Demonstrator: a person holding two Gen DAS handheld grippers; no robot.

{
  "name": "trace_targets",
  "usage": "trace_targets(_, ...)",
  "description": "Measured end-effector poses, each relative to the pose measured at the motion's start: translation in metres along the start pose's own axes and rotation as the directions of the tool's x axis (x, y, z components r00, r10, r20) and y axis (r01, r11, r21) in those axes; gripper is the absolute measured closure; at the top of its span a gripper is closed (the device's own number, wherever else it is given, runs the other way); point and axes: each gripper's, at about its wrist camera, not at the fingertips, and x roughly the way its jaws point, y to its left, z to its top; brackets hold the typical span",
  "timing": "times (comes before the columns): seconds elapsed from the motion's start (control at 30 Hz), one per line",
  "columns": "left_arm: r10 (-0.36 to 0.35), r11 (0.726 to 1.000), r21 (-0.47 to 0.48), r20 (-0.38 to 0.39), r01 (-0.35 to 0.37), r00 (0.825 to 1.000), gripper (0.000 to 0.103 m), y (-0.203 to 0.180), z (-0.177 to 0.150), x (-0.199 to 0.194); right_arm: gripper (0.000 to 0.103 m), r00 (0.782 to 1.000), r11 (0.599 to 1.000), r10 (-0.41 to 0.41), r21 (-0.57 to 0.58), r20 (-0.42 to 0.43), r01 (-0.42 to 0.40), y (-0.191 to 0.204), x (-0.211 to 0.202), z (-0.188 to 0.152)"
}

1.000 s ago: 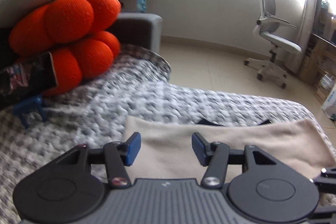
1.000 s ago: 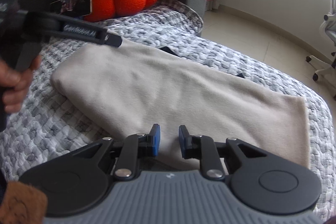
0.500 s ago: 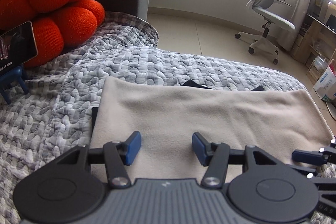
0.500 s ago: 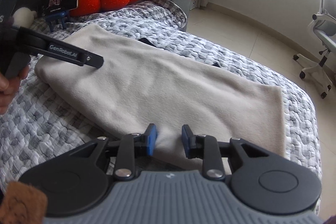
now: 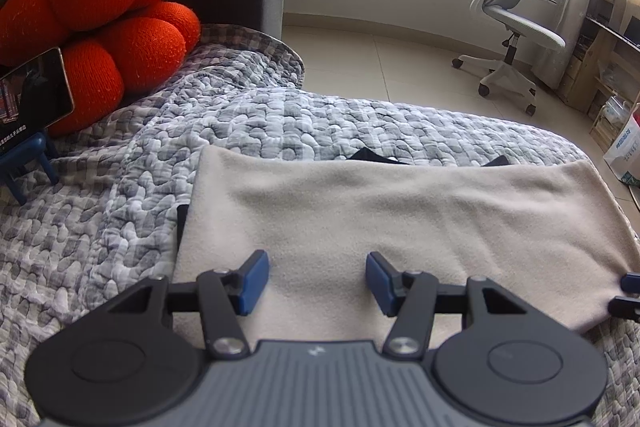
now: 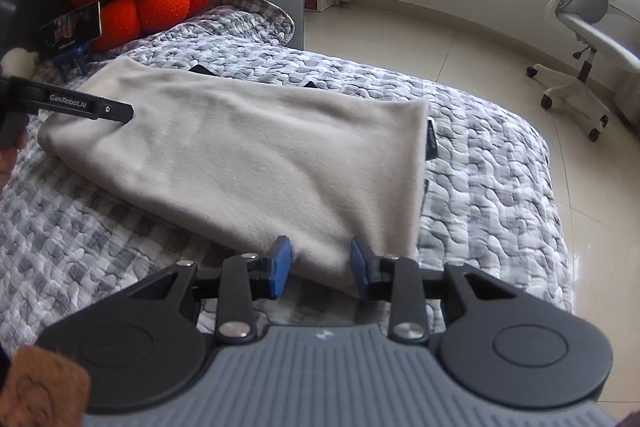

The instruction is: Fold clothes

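Fleece, beige and soft, is the garment (image 5: pixel 400 223); in the left wrist view it lies flat on the quilted bed (image 5: pixel 248 131), spreading from centre to 3 o'clock. The left gripper (image 5: pixel 314 281) hovers over its near left part, jaws apart and empty. In the right wrist view the right gripper (image 6: pixel 320 263) has its jaws opening astride the garment's near corner at 6 o'clock, pads not pressing. It looks light, limp and grippy; pinch corners or edges.
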Motion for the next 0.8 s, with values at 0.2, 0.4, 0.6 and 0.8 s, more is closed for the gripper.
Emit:
trace_targets(0.2,0.014,1.0,0.013,0.005,-0.014,1.0,0.047,-0.003,-0.002,0.0,0.078,1.0,0.999,-0.03,0.039,-0.007,0.03,-0.02,-0.007,-0.005)
trace_targets(0.4,0.026,0.999,0.022,0.007,-0.026,1.0,0.047,-0.005,-0.002,0.0,0.066,0.998,0.994,-0.049,0.098,-0.048,0.054,-0.036,-0.001,-0.012)
trace_targets(0.6,0.032,0.999,0.025,0.012,-0.032,0.999,0.047,-0.007,-0.001,-0.004,0.066,0.997,0.994,-0.054,0.093,-0.052,0.058,-0.034,-0.001,-0.011)
trace_targets(0.8,0.008,0.997,0.077,0.096,-0.016,0.995,0.045,-0.025,-0.003,-0.027,0.066,0.998,0.991,-0.052,0.12,-0.026,0.054,-0.036,-0.013,-0.005)
